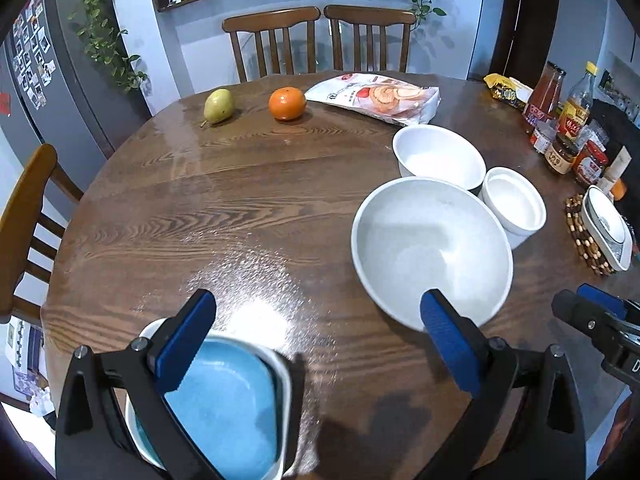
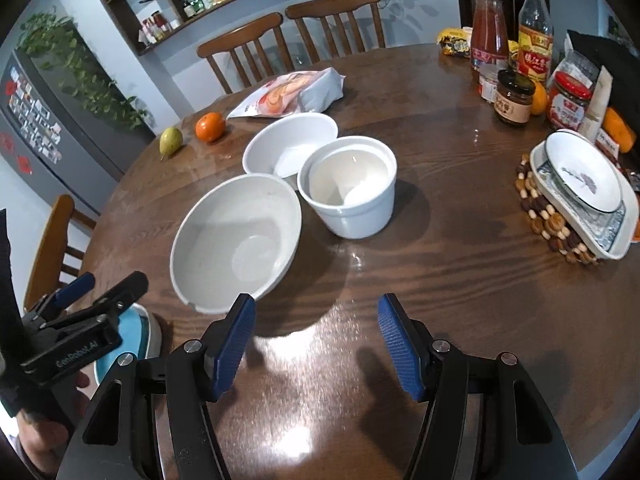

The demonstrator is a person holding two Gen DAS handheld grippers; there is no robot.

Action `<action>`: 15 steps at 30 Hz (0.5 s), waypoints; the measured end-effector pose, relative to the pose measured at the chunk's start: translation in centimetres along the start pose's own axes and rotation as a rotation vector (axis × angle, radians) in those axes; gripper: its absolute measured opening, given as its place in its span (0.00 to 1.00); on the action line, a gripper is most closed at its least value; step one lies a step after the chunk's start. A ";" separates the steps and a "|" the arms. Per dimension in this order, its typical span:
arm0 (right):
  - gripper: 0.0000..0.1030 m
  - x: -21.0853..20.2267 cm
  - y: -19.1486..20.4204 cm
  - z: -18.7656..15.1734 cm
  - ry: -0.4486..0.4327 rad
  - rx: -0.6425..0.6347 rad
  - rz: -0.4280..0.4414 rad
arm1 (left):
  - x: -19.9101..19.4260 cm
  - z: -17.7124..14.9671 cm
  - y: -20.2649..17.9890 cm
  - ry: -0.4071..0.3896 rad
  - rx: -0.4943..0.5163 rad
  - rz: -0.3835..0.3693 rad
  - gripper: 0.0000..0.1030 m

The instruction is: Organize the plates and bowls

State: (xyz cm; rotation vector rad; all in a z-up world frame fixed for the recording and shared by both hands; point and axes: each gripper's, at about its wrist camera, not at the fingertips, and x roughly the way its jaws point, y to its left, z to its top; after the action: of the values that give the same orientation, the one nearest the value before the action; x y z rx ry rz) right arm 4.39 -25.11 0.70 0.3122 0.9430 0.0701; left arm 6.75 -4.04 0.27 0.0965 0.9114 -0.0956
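At the far left of the round wooden counter (image 1: 240, 200), a blue-glazed dish (image 1: 228, 412) with a white rim is seen at the near edge, directly under the left hand-held gripper (image 1: 316, 340). That gripper's jaws are spread wide and nothing is held between them; its left finger (image 1: 184, 336) is seen above the dish, though contact cannot be judged. Farther back on the left side, a green pear (image 1: 218, 106) and an orange (image 1: 287, 103) are set apart from each other, with a snack bag (image 1: 376, 98) lying just right of the orange.

Toward the middle, three white bowls are grouped closely. The large shallow bowl (image 2: 236, 236) is placed nearest. Behind it a medium white bowl (image 2: 290, 144) is found, and just to the right a straight-sided deep bowl (image 2: 350, 186) is set so that it overlaps the medium one in view.

The right hand-held gripper (image 2: 316, 338) is held over bare wood in front of the bowls, its jaws wide apart and gripping nothing.

At the right, a small white plate (image 2: 582, 172) is stacked in a rectangular white dish (image 2: 612, 236), which is carried on a beaded trivet (image 2: 552, 220). Behind these, sauce bottles (image 2: 534, 24) and jars (image 2: 514, 96) are clustered.
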 end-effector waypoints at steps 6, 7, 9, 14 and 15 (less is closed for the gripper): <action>0.63 1.9 0.3 1.4 0.010 0.003 0.031 | 2.0 0.8 -1.1 0.012 0.011 0.004 0.98; 0.63 2.2 0.5 1.6 0.013 -0.001 0.034 | 2.3 0.9 -1.1 0.017 0.013 -0.001 0.98; 0.63 2.9 0.7 1.9 0.020 -0.007 0.036 | 3.0 1.2 -1.3 0.028 0.016 -0.008 0.96; 0.63 4.5 0.7 2.3 0.044 0.009 0.042 | 4.7 1.6 -1.6 0.070 0.019 -0.050 0.82; 0.63 4.7 0.6 2.4 0.047 0.013 0.044 | 5.2 1.7 -1.6 0.085 0.016 -0.063 0.75</action>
State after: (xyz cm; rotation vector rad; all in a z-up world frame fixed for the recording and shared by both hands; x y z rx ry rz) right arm 9.19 -24.16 -1.50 0.3447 0.9836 0.1119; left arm 11.04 -6.07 -2.94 0.0871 0.9993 -0.1585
